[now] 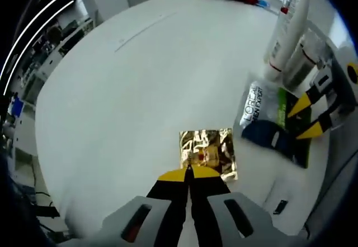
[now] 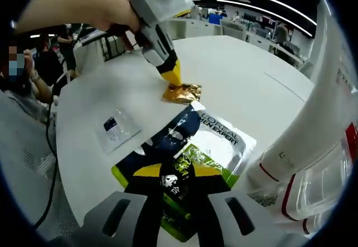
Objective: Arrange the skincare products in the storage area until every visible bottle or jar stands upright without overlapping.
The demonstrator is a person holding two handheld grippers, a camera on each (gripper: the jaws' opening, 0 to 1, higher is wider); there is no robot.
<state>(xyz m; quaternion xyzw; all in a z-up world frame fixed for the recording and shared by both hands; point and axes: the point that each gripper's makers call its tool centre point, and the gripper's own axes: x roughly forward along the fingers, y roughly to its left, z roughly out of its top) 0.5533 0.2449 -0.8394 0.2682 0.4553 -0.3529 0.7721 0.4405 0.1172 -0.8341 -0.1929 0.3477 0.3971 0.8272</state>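
Our left tongs (image 1: pixel 189 172) pinch the gold sachet's (image 1: pixel 207 152) edge, pinning it on the tabletop (image 1: pixel 134 90); our right tongs (image 2: pixel 178 175), pressed together, hold the flat packets (image 2: pixel 215 138) beside the upright tubes (image 2: pixel 313 129).

A crinkled gold foil sachet (image 1: pixel 207 153), a navy-and-white sachet (image 2: pixel 193 138) and a green-and-black sachet (image 2: pixel 187 199) lie on the white table (image 1: pixel 140 90).

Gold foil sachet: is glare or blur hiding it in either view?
Left gripper view: the gold foil sachet is crinkled and throws bright specular patches, so its print is unreadable, yet its edges stay sharp against the white table. Right gripper view: the sachet is small and soft, partly covered by the left gripper; the fisheye bends the table rim.
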